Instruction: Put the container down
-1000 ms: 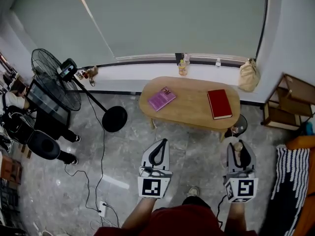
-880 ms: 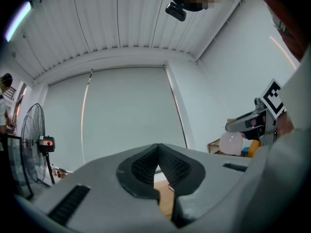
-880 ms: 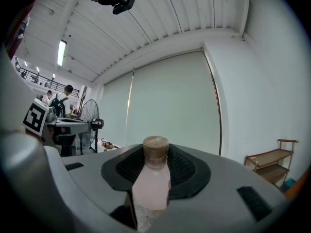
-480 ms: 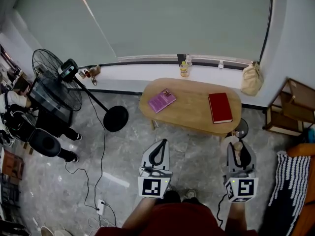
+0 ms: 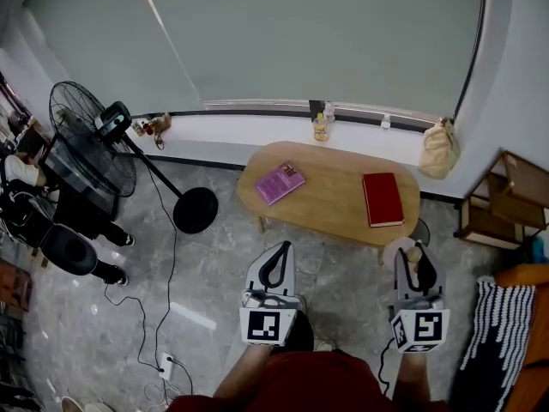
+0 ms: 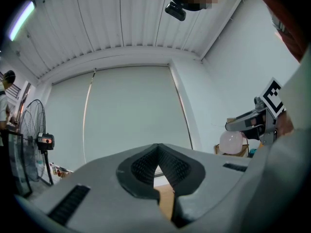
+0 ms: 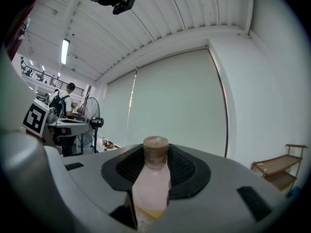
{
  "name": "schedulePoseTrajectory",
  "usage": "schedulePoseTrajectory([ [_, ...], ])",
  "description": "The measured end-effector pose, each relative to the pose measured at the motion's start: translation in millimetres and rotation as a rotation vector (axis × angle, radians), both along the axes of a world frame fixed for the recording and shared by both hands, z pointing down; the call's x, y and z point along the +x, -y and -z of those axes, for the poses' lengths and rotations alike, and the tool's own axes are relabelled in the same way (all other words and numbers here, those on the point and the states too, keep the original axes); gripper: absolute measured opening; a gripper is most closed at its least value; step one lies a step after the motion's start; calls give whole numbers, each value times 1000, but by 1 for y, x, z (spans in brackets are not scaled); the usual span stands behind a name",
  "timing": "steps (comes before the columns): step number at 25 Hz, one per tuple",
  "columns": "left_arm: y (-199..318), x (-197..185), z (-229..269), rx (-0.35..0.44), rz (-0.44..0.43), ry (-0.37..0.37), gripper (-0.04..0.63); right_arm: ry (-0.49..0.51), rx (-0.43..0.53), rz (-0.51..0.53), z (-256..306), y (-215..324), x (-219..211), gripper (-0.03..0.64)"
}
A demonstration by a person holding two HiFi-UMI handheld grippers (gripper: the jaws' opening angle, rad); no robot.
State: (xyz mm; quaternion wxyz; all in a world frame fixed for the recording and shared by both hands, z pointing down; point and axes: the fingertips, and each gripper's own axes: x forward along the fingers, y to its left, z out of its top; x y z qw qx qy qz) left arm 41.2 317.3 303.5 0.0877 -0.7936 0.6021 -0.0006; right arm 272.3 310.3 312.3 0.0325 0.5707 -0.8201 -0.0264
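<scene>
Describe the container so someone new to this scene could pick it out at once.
Start at the oval wooden table by the window sill, then drop to its near right end, where the right gripper is. The container is clamped between its jaws: a pale, cloudy bottle with a brown cork-like cap, unlike the yellow bottle on the sill.

An oval wooden worktop stands on the grey stone floor, ahead of both pairs of jaws and well apart from them. A purple book lies on its left end, straight ahead of the left jaws. A red book lies on its right part, ahead of the right jaws. Beyond the worktop, a white sill carries a yellow bottle. A fan's round black base rests on the floor, ahead and left of the left jaws.
</scene>
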Motion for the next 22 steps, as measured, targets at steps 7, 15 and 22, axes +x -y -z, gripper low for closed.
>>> schedulePoseTrajectory([
  [7,48,-34,2,2,12,-16,6,-19,-3,5,6,48,-34,140],
  [15,108,-83,1,1,2,-22,6,-51,-16,8,12,107,-83,141],
  [22,154,-132,-2,-12,7,-40,6,-66,-20,0,15,154,-132,140],
])
